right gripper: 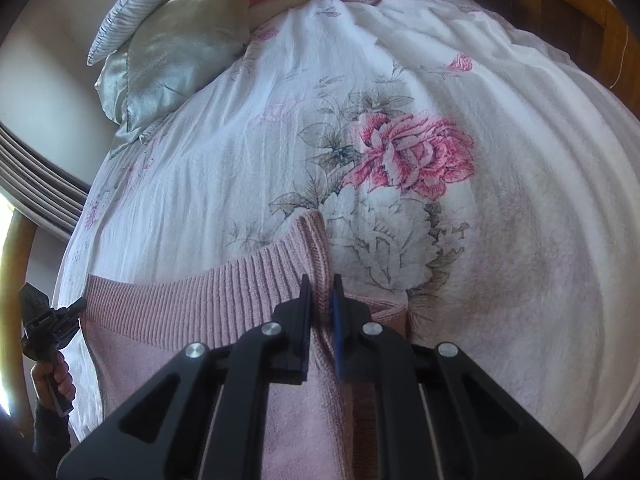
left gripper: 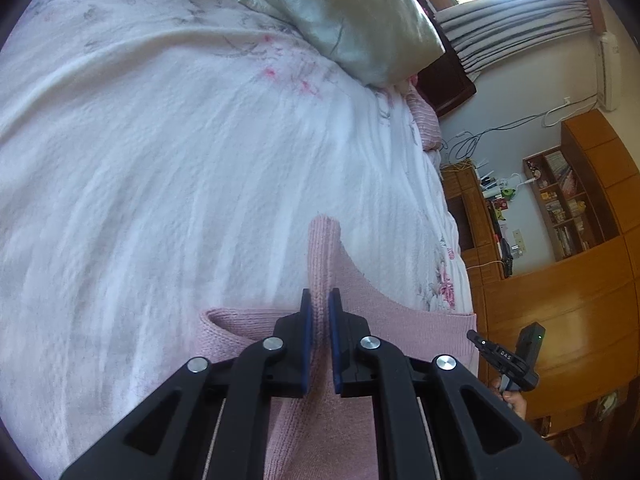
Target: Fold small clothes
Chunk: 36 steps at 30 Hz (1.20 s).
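On the bed (right gripper: 520,200), over a white floral cover, a pink knitted sweater (right gripper: 168,312) is lying near the front edge, with both grippers pinching it. Seen from the left wrist, the left gripper (left gripper: 319,302) is closing narrowly on a raised ridge of pink knit, its blue pads (left gripper: 306,320) pressing either side of the fold, and a narrow strip of the sweater is running forward from the jaws toward the middle of the bed. Seen from the right wrist, the right gripper (right gripper: 320,288) is likewise clamping narrowly on a bunched corner at the end of the ribbed hem (right gripper: 240,280), the cloth rising between its fingers. The rest of the sweater is spreading flat beneath and behind both tools. Each camera is catching the other gripper at the edge of its view, held in a hand (right gripper: 54,380): the right one is showing at the lower right of the left view, the left one at the lower left of the right view. A silvery pillow (right gripper: 180,44) is resting at the head of the bed, and wooden shelves (left gripper: 568,200) are standing beside it.
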Each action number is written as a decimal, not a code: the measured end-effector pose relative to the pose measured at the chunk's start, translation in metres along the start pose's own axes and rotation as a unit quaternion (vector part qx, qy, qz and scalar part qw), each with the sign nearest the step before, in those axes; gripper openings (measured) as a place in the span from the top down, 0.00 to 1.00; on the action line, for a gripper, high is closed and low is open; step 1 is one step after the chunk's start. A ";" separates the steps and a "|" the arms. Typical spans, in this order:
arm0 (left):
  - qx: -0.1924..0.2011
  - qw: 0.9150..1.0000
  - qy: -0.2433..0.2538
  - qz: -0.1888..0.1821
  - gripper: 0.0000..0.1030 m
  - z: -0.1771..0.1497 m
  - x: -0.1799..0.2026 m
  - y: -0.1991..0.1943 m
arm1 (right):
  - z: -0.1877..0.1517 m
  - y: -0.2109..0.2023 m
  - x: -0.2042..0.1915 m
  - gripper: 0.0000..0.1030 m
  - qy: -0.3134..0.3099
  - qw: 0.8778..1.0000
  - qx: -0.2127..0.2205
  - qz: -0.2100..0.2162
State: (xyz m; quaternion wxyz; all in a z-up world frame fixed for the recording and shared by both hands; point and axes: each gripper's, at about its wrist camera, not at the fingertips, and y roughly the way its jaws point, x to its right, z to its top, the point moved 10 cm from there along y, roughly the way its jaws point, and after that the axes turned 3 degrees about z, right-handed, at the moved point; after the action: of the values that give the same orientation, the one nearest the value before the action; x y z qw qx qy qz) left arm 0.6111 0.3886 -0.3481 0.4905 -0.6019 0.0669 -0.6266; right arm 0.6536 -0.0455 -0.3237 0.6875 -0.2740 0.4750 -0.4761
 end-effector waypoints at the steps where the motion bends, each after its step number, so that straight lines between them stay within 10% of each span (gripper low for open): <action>1: -0.003 1.000 -0.006 0.004 0.93 -0.001 -0.007 0.004 | -0.001 0.006 0.003 0.92 0.005 1.000 -0.004 -0.002; 8: 0.017 0.997 -0.013 0.073 0.84 0.005 -0.031 0.004 | -0.010 0.029 0.019 0.81 0.027 0.999 -0.020 -0.005; 12: 0.070 0.996 0.042 0.026 0.81 0.012 0.023 -0.029 | 0.003 -0.009 0.009 0.75 0.044 0.997 0.041 0.052; 16: -0.012 0.996 0.085 -0.037 0.77 -0.017 0.071 0.007 | -0.006 -0.011 -0.010 0.75 0.052 0.992 0.034 0.109; 21: -0.070 0.995 0.065 0.026 0.80 -0.037 0.035 0.061 | -0.029 0.030 -0.011 0.85 0.052 0.994 -0.013 0.097; 26: -0.072 0.995 0.055 0.048 0.94 -0.036 0.021 0.064 | -0.035 0.042 0.015 1.00 0.088 0.991 -0.025 0.102; 32: -0.042 0.989 0.114 -0.085 0.70 -0.076 0.077 -0.013 | -0.077 -0.021 -0.044 0.88 0.040 0.975 -0.021 0.218; 36: -0.074 0.994 0.069 -0.039 0.71 -0.108 0.020 0.007 | -0.126 0.005 -0.035 1.00 0.029 0.978 -0.070 0.193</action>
State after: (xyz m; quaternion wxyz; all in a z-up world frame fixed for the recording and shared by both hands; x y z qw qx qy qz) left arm 0.5302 0.3167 -0.3679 0.4136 -0.5944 0.1230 -0.6786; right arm 0.5368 -0.0018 -0.3644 0.7312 -0.2107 0.5711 -0.3078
